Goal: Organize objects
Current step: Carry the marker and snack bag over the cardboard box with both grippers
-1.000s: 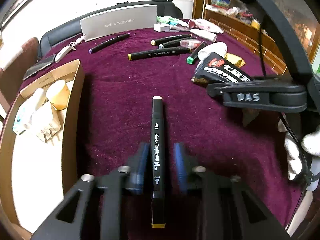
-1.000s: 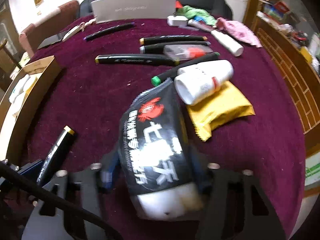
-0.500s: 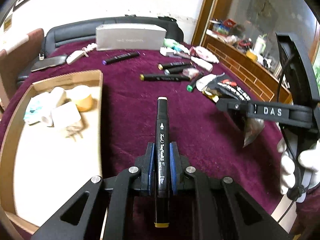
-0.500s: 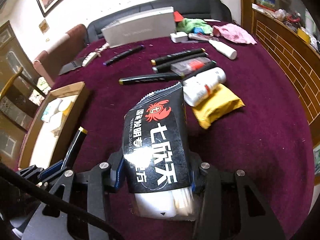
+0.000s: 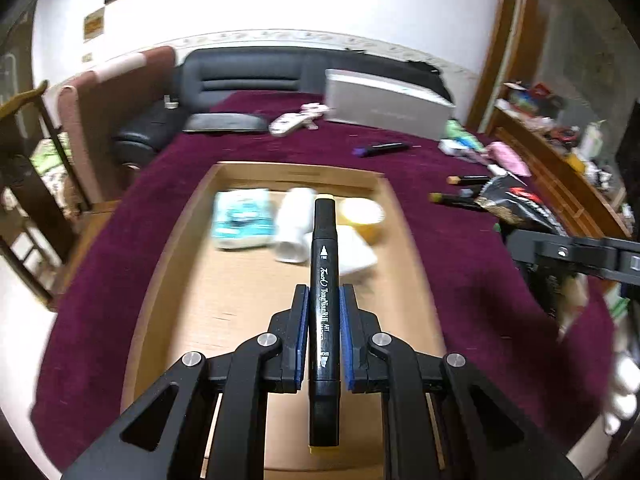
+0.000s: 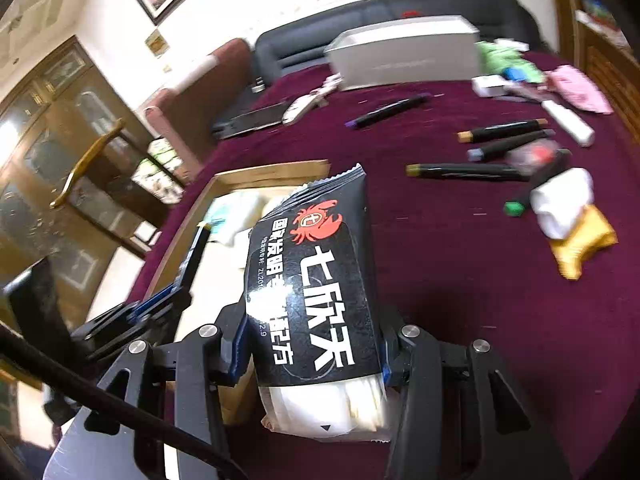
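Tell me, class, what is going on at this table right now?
A person is tidying a cluttered table with a handheld gripper in each hand. The left gripper is shut on a black marker, held over the cardboard tray that already holds a few small items. The right gripper is clamped on a black snack packet near the tray's edge. More markers lie on the purple tablecloth, not yet sorted.

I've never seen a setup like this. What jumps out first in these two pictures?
Each hand-held gripper carries something. The left hand-held gripper is clamped on a black art marker with a yellow end cap, above the shallow cardboard tray on the dark purple tablecloth. The right hand-held gripper grips a glossy black packet with a red crab logo, at the tray's near corner.
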Available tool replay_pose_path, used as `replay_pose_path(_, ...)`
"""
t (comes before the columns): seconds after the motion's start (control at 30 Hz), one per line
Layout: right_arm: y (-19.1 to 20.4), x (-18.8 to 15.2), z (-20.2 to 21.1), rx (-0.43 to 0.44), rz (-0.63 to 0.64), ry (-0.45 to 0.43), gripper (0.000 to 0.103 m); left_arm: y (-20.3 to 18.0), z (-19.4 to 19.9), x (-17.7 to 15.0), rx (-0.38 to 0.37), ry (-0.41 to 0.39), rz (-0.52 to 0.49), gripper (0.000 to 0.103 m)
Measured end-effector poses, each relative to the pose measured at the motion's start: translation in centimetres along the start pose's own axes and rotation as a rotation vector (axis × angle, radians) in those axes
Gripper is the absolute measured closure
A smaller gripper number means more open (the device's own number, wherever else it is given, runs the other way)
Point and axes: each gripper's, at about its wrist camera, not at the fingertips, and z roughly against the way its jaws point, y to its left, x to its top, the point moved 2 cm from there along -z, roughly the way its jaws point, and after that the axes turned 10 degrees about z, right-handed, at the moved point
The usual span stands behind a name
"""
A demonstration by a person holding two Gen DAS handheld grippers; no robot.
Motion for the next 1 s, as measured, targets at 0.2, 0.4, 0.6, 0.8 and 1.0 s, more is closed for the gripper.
replay_pose_path(0.2, 4.2, 0.7, -4.9, 0.070, 0.014, 0.063, 0.058, 3.2, -2.5, 1.0, 0.080, 0.021, 0.002, 0.091)
replay_pose_path(0.4, 6.6, 0.5, -9.1, 0.112, -0.001, 0.123, 0.058, 4.3, -4.1, 1.0, 0.101, 0.055, 0.004, 0.091)
replay_pose_path(0.6, 7.9, -0.1, -11.8, 0.132, -0.006, 0.174, 0.057, 5.6, -4.8, 1.2, 0.106, 0.073, 0.039, 0.091)
replay_pose_path(0.8, 7.8, -0.3, -13.1, 0.122, -0.013, 0.178, 0.057, 6.5, -5.1, 1.1, 0.108, 0.076, 0.070, 0.091)
replay_pose_path(1.0, 7.9, -0.1, -13.8, 0.114, -0.015, 0.175, 0.057, 6.7, -4.2, 1.4, 0.112, 0.039, 0.086, 0.090)
